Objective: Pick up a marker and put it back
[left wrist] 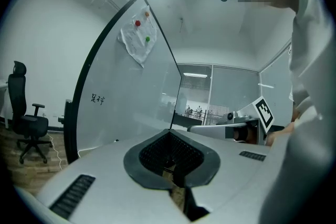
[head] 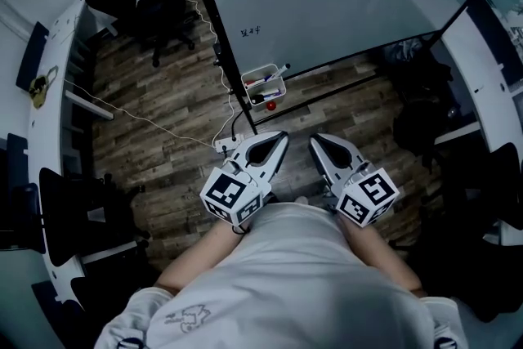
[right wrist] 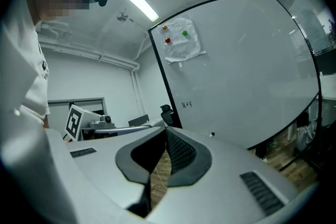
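Evidently I kept the left gripper (head: 279, 140) and right gripper (head: 317, 143) low at centre, jaws closed on nothing, since the marker tray (head: 278, 88) above wasn't yet reached.

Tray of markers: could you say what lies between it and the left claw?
Head view: a red thing, a black bar and floor before the left claw.

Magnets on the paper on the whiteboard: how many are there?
3, all on the sheet of paper high on the whiteboard: an orange magnet at its top left, a red magnet just below it, a green magnet to their right. None looks hidden.
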Demonstrator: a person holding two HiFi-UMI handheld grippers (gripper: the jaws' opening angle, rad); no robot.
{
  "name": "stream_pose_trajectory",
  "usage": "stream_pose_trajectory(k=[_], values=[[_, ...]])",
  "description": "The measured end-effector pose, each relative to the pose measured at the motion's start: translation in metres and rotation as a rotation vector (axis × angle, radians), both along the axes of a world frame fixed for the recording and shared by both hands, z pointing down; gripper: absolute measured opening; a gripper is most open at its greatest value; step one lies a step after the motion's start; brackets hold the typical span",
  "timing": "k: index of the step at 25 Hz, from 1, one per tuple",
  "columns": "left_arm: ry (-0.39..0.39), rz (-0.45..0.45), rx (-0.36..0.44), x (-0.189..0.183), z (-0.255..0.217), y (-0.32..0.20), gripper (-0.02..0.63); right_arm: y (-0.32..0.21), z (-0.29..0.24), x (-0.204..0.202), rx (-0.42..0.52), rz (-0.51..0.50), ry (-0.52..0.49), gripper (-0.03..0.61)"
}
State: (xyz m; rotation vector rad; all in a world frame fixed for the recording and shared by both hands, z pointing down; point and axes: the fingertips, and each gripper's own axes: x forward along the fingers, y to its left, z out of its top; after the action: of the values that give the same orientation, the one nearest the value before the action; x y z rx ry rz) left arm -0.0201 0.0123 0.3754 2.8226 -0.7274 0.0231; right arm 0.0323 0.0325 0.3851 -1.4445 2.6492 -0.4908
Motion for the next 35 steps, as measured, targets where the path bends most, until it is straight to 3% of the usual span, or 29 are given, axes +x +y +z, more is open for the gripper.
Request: stream_pose_trajectory(k=[7, 11, 24, 35], values=[[0.01, 0.066, 0.006, -0.005, 0.001, -0.034, 0.005, -0.031, 0.0, -0.012, -0.004, 0.037, -0.016, 0.011], [0.039, 0.101, -0.035, -0.017, 0.002, -0.059, 0.005, -0.054, -0.002, -0.025, 0.0, 0.051, -0.045, 0.012], [0.017, 0.237, -0.035, -0.045, 0.001, -0.12, 0.005, -0.117, -0.003, -0.068, -0.021, 0.15, -0.061, 0.012], [-0.018, 0.229, -0.042, -0.05, 0.014, -0.147, 0.005, -0.139, 0.014, -0.07, -0.062, 0.169, -0.085, 0.012]])
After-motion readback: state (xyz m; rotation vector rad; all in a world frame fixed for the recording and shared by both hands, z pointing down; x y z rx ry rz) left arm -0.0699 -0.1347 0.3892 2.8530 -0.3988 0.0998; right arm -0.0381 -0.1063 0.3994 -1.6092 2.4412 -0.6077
